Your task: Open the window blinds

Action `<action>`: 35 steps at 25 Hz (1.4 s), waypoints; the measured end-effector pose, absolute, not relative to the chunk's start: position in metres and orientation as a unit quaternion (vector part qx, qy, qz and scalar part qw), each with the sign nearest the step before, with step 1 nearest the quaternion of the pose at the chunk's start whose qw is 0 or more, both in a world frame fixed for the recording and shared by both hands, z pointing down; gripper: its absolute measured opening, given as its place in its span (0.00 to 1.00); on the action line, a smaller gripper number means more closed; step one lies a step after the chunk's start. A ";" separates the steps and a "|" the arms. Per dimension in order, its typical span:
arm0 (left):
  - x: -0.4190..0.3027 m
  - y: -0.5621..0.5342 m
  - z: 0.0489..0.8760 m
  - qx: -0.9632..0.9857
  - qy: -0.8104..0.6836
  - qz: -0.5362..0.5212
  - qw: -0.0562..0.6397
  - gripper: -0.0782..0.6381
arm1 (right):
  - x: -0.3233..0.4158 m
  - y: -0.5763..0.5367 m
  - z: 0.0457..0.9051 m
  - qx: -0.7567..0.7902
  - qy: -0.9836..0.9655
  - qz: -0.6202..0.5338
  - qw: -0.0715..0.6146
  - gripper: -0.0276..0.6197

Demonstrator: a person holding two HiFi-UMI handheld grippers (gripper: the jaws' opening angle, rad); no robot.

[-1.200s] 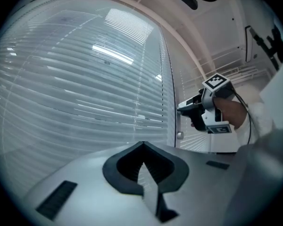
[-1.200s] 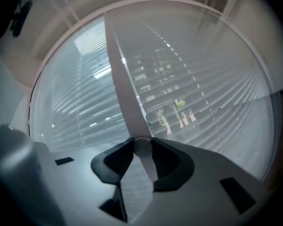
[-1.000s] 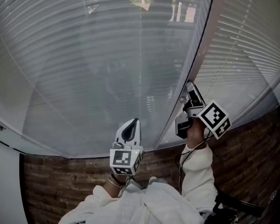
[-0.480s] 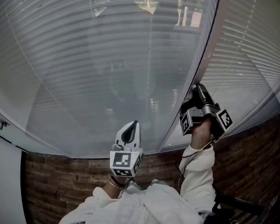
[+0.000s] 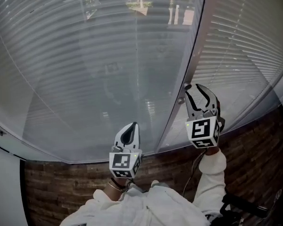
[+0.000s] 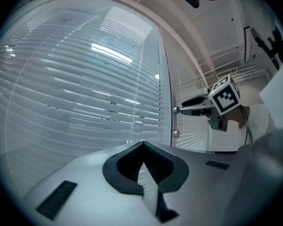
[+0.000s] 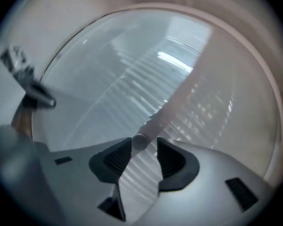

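Note:
Grey slatted blinds (image 5: 85, 55) cover the big window pane; a second blind (image 5: 245, 46) hangs right of the pale mullion (image 5: 198, 41). A thin tilt wand (image 7: 179, 98) slants down along the mullion. Its round end (image 7: 140, 141) lies between the jaws of my right gripper (image 7: 142, 147), which are opening, with a gap beside the rod. In the head view the right gripper (image 5: 194, 88) points up at the mullion, with the wand tip (image 5: 186, 86) at its left finger. My left gripper (image 5: 132, 126) is shut on nothing and hangs level before the blinds (image 6: 85, 88).
A dark brick wall (image 5: 61, 182) runs under the sill. The left gripper view also shows the right gripper (image 6: 198, 105) and two small wand knobs (image 6: 176, 133) on the mullion. White sleeves (image 5: 151, 206) fill the bottom of the head view.
The right gripper has swung round so its marker cube faces me, sunk a little down the wand, and its jaws have spread apart. The left gripper stayed put.

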State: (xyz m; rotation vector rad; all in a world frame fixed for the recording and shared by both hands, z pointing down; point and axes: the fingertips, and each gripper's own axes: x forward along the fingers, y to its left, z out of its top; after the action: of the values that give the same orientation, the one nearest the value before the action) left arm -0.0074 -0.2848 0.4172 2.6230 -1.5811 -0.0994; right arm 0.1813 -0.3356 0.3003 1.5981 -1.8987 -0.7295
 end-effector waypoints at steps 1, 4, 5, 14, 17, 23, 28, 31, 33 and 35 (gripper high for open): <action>-0.004 -0.285 0.419 0.857 -0.513 -0.032 0.040 0.11 | 0.179 -0.338 0.305 0.570 -0.663 -0.330 0.356 0.28; 0.003 -0.284 0.421 0.859 -0.509 -0.031 0.043 0.11 | 0.172 -0.349 0.319 0.506 -0.593 -0.406 0.477 0.28; 0.004 -0.283 0.421 0.859 -0.509 -0.030 0.043 0.11 | 0.169 -0.351 0.320 0.497 -0.585 -0.418 0.487 0.28; -0.018 -0.285 0.424 0.841 -0.539 -0.031 0.043 0.11 | 0.169 -0.357 0.316 0.528 -0.584 -0.397 0.473 0.25; -0.026 -0.287 0.425 0.835 -0.548 -0.032 0.046 0.11 | 0.170 -0.358 0.313 0.567 -0.639 -0.321 0.408 0.25; -0.026 -0.289 0.425 0.835 -0.548 -0.034 0.044 0.11 | 0.173 -0.358 0.308 0.622 -0.694 -0.210 0.295 0.25; -0.026 -0.289 0.424 0.835 -0.548 -0.032 0.046 0.11 | 0.175 -0.361 0.308 0.644 -0.726 -0.129 0.206 0.25; -0.030 -0.289 0.424 0.832 -0.551 -0.030 0.050 0.11 | 0.181 -0.361 0.307 0.648 -0.744 -0.068 0.146 0.25; -0.031 -0.289 0.427 0.834 -0.549 -0.032 0.049 0.11 | 0.184 -0.362 0.306 0.647 -0.756 -0.021 0.098 0.25; -0.033 -0.289 0.427 0.833 -0.550 -0.033 0.049 0.11 | 0.185 -0.362 0.305 0.643 -0.764 0.021 0.053 0.25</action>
State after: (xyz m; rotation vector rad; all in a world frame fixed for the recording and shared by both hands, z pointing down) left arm -0.0332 -0.2894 0.4271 2.5397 -1.6746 -0.0995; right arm 0.1852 -0.3621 0.3055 1.9550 -2.3221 0.0631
